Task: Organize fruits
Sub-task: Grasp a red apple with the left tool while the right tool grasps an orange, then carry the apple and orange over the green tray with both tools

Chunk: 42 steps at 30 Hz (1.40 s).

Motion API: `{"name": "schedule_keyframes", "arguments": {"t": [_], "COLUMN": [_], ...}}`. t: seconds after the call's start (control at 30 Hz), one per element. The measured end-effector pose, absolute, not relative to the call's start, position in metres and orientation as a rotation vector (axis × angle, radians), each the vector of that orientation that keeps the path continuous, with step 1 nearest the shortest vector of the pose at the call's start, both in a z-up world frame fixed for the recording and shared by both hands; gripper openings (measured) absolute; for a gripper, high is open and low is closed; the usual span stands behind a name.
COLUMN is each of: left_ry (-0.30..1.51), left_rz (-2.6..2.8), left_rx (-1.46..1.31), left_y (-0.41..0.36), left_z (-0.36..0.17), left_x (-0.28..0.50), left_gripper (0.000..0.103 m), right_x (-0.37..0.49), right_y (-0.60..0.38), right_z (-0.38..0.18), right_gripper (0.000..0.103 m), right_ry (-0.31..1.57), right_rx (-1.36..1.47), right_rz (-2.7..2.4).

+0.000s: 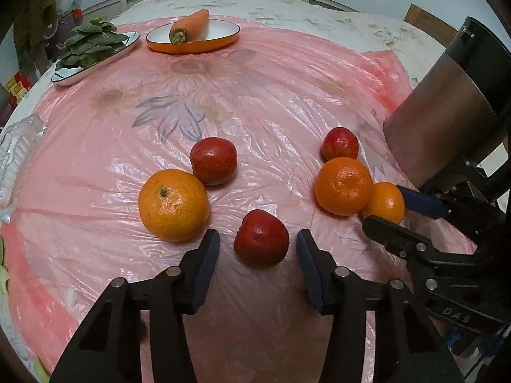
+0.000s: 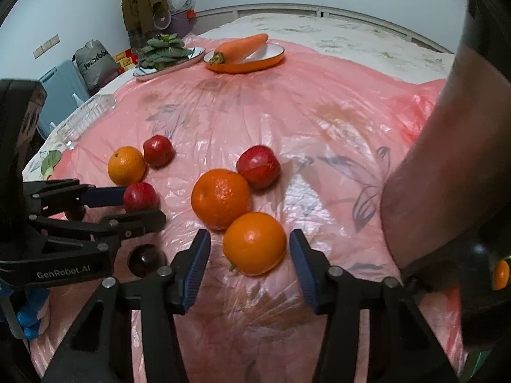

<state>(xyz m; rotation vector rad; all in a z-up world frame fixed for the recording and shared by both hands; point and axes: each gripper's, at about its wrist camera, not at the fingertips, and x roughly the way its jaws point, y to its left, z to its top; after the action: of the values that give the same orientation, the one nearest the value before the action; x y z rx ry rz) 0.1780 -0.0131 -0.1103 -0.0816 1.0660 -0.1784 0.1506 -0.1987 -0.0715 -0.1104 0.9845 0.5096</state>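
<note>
Three red apples and three oranges lie on a pink plastic sheet (image 1: 255, 95). My left gripper (image 1: 258, 249) is open, its jaws on either side of the near red apple (image 1: 261, 237), which also shows in the right wrist view (image 2: 140, 196). My right gripper (image 2: 250, 249) is open around a small orange (image 2: 254, 243), seen in the left wrist view (image 1: 385, 202). A bigger orange (image 2: 221, 198) and a red apple (image 2: 258, 166) touch just behind it. Another large orange (image 1: 174, 205) and apple (image 1: 214, 165) lie left of my left gripper.
At the far edge stand an orange dish (image 1: 191, 40) with a carrot (image 1: 191, 25) and a white plate (image 1: 95, 59) of leafy greens (image 1: 91, 43). A clear plastic tray (image 1: 19, 146) lies at the left edge. The person's arm (image 1: 447, 102) is at the right.
</note>
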Motion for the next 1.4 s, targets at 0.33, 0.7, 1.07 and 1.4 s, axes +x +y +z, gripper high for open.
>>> {"name": "schedule_keyframes", "arguments": {"t": [0.33, 0.7, 1.07, 1.4], "left_ry": [1.03, 0.974, 0.95, 0.945], "left_rz": [-0.171, -0.189, -0.22, -0.252], "left_rx": [-0.045, -0.095, -0.122, -0.125], "left_y": [-0.011, -0.004, -0.009, -0.021], "left_z": [-0.113, -0.098, -0.077, -0.059], "left_x": [0.173, 0.165, 0.146, 0.109], "left_gripper": [0.032, 0.028, 0.028, 0.028], "right_x": [0.152, 0.146, 0.129, 0.088], "right_y": [-0.197, -0.206, -0.22, -0.238], "right_z": [-0.078, -0.075, -0.054, -0.03], "right_gripper": [0.055, 0.055, 0.055, 0.055], "right_ry": [0.997, 0.967, 0.946, 0.938], "right_rx": [-0.118, -0.086, -0.088, -0.066], "right_rz": [0.51, 0.48, 0.434, 0.403]}}
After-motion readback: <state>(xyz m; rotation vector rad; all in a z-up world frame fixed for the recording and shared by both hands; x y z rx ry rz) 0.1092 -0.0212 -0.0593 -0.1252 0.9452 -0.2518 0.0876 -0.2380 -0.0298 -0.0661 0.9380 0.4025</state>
